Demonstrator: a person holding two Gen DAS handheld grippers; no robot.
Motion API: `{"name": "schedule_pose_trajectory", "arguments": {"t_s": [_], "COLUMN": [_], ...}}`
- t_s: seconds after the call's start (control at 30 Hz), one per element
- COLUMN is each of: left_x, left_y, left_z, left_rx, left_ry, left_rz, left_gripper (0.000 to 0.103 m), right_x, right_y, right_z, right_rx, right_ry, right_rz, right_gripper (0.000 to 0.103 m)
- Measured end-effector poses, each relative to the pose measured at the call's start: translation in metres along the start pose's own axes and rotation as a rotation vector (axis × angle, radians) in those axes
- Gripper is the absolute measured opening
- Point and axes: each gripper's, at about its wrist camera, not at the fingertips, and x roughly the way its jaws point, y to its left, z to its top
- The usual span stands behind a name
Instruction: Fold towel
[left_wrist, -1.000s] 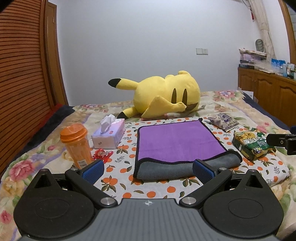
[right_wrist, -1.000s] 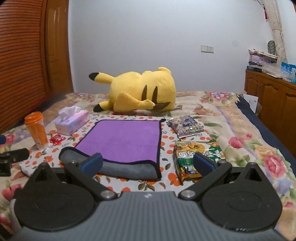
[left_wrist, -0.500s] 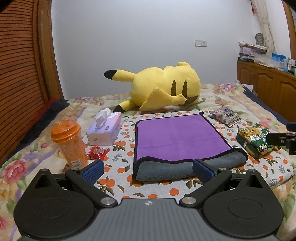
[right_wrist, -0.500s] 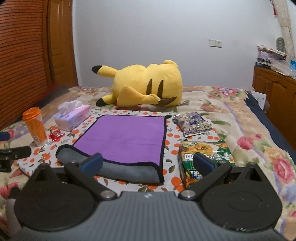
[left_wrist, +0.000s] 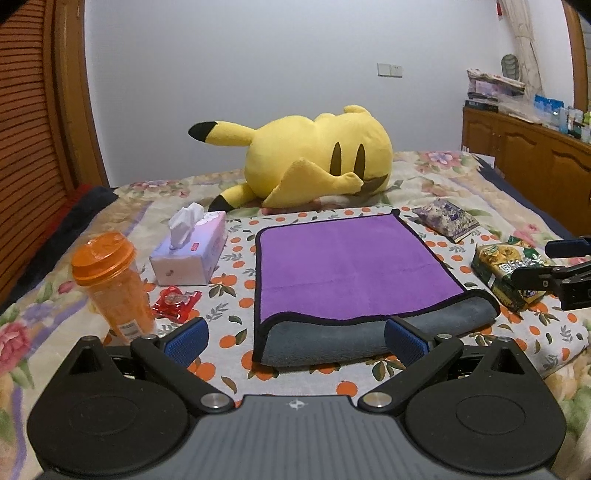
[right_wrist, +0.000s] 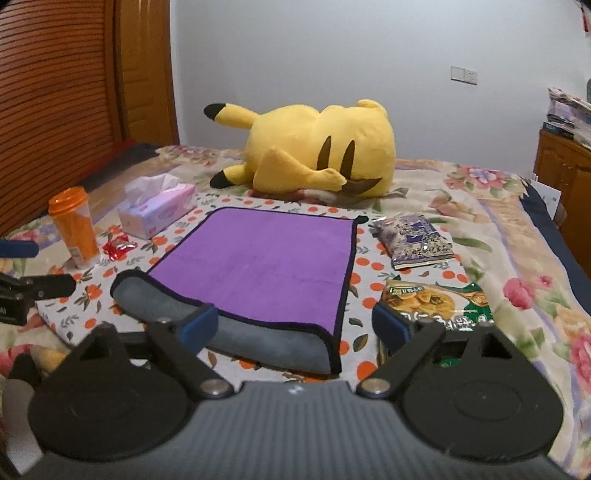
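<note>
Purple towel with black trim and grey underside (left_wrist: 354, 266) flat on orange-print cloth (left_wrist: 236, 266) atop bed, near edge rolled over showing grey. Left gripper (left_wrist: 295, 341) low before towel's near-left corner, jaws wide open, holding nothing. Right gripper (right_wrist: 295, 325) before near-right corner, jaws spread wide, empty too. Yellow plush toy (left_wrist: 314, 166) lying beyond towel. Orange plastic bottle (left_wrist: 110, 284), pink tissue box (left_wrist: 192, 254), red wrapper (left_wrist: 175, 304) to left. Green snack bag (right_wrist: 436, 299), purple snack packet (right_wrist: 413, 240) to right.
</note>
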Motion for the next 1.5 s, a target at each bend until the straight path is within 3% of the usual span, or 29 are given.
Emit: {"name": "schedule_pose_trajectory", "arguments": {"t_s": [0.43,0.5,0.87,1.5], "left_x": [0.037,0.044,0.081,0.117], "left_y": [0.021,0.024,0.022,0.038], "left_z": [0.008,0.008,0.005,0.001], "left_rx": [-0.028,-0.026,0.027,0.001], "left_ry": [0.024,0.034,0.129,0.208], "left_rz": [-0.012,-0.030,-0.093,-0.118], "left_gripper": [0.093,0.086,0.068,0.055], "right_x": [0.033,0.038,0.066,0.098], "right_y": [-0.020,-0.021,-0.021,-0.030], "right_z": [0.006,0.006,-0.003,-0.012], "right_rx": [0.022,0.022,0.014,0.006], "right_ry": [0.049,0.061,0.181,0.286], "right_rz": [0.016,0.023,0.058,0.076], "right_gripper": [0.085,0.084,0.077,0.062]}}
